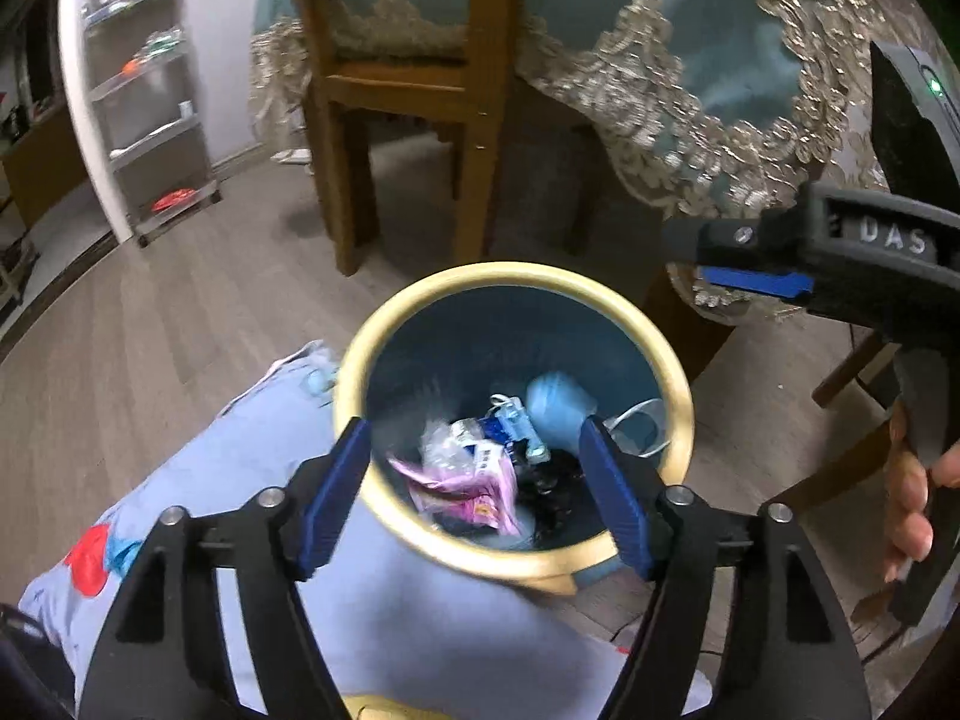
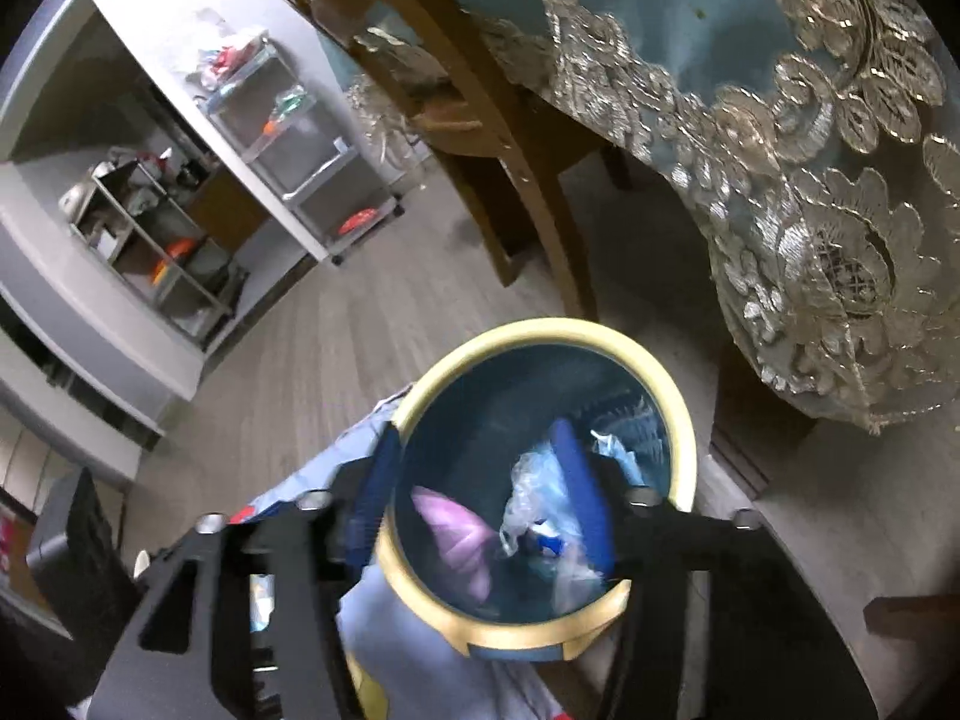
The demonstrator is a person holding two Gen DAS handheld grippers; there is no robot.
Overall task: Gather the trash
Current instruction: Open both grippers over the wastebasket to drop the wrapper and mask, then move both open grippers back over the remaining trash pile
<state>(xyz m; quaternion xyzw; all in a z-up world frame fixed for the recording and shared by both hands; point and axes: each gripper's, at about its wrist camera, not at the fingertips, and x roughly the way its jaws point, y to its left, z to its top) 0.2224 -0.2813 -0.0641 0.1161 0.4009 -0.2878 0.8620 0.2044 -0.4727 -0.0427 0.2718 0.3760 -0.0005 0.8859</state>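
A round bin (image 1: 672, 372) with a yellow rim and a blue inside stands on the floor. In it lie a pink wrapper (image 1: 462, 489), clear plastic (image 1: 444, 444), a pale blue object (image 1: 558, 405) and a white cord (image 1: 642, 420). My left gripper (image 1: 474, 495) hangs open over the bin's mouth, with nothing between its blue pads (image 1: 336, 498). My right gripper (image 2: 480, 504) is open too, above the same bin (image 2: 678, 414), over the pink wrapper (image 2: 456, 540) and clear plastic (image 2: 528, 504). Its black housing (image 1: 870, 240) and a hand (image 1: 912, 498) show in the left wrist view.
Light-blue printed fabric (image 1: 240, 480) lies against the bin's near side. A wooden chair (image 1: 408, 96) and a table under a teal lace-edged cloth (image 1: 690, 90) stand just behind. A wheeled shelf cart (image 1: 150, 96) is far left on the wood floor (image 1: 150, 312).
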